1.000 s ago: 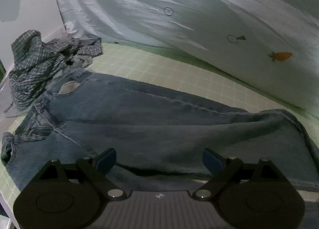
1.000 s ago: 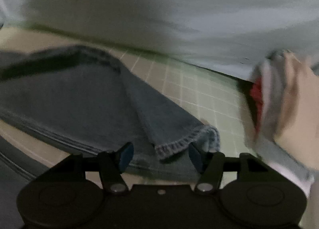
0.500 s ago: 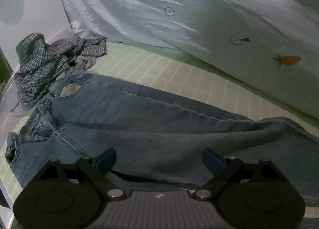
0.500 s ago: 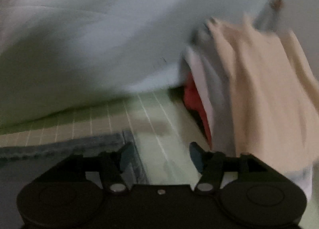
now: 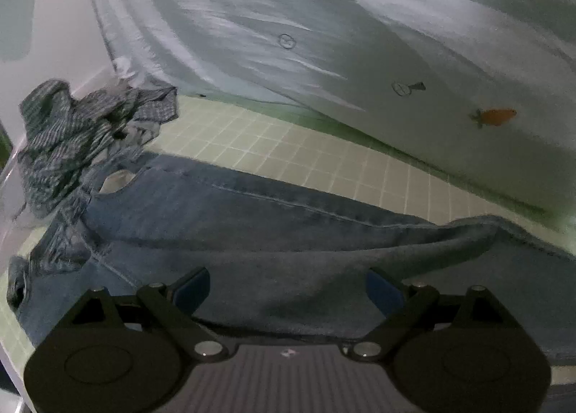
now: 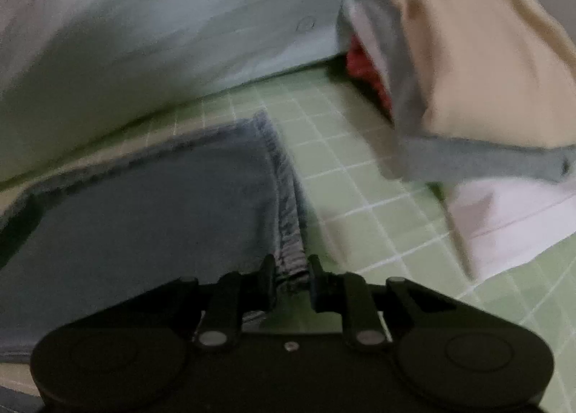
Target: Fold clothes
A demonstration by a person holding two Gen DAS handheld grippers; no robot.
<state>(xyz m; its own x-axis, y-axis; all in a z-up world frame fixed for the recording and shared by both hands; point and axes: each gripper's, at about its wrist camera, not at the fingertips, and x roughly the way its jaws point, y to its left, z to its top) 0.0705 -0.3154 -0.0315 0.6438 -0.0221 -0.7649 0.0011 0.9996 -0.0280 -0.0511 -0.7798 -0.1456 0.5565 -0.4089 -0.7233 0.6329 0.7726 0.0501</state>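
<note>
My right gripper (image 6: 289, 278) is clenched on the hem of the jeans (image 6: 144, 218), the two fingers pinching the bunched, stitched edge of the leg end between them. From that view the leg lies flat on the green checked sheet (image 6: 360, 197), its hem running away from my fingers toward the pale quilt (image 6: 144, 28) that rises behind it. Just to the right of the hem, apart from it, sits a stack of folded clothes (image 6: 468, 64): a beige piece on top, a grey one under it, something red tucked at the back and white cloth at the bottom; this view is blurred, so I can't make out more. My left gripper (image 5: 288, 290) is released, its blue-padded fingers spread wide and hovering above the jeans (image 5: 288, 244) without holding anything. In that view the jeans stretch across the sheet from left to right, waistband and pocket opening at the left, the leg running off to the right. A crumpled checked shirt (image 5: 82, 136) lies beside the waistband at the left, touching it, and the quilt with little carrot prints (image 5: 360, 35) fills the background.
</note>
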